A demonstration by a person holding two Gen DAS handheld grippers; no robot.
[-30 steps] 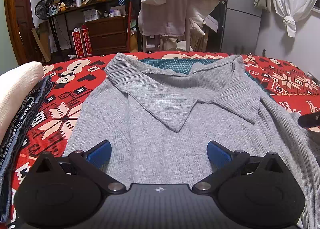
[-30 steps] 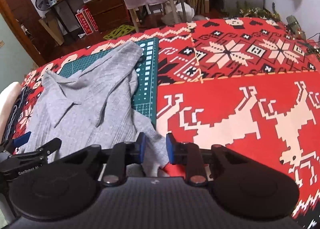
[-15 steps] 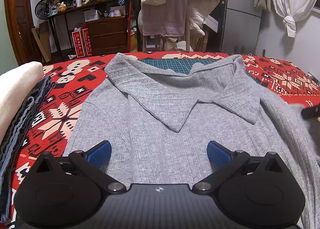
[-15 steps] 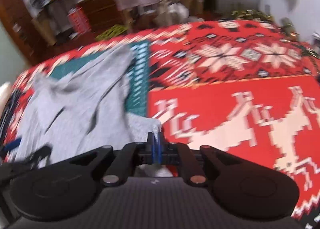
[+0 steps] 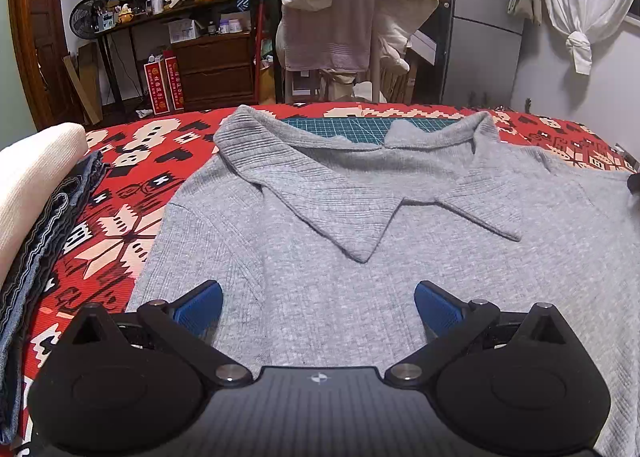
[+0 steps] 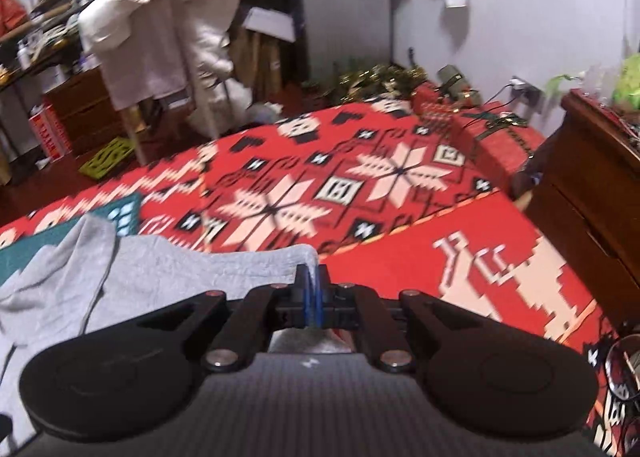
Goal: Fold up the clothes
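The gray sweater (image 5: 360,257) is lying face up on the red patterned blanket (image 6: 380,185), collar at the far end over a green cutting mat (image 5: 340,123). The right tongs (image 6: 311,293) are clamped tight on the edge of 1 sleeve (image 6: 240,261), which looks stretched out sideways from the body. The left tongs (image 5: 318,307) hang wide apart over the lower chest, gripping nothing.

What I'd worry about: that pinch is right at the fabric's edge, so a fast swing could pop it loose, or drag the whole sweater sideways since nothing's pinning the body down. The big collar could flop or bunch too.

Room-wise, it's tighter on the left, where a folded stack of clothes (image 5: 36,209) sits near the sweater's shoulder. On the right there's lots of open blanket, though a wooden dresser (image 6: 592,185) stands off at that end. The far edge of the blanket is close behind the collar.
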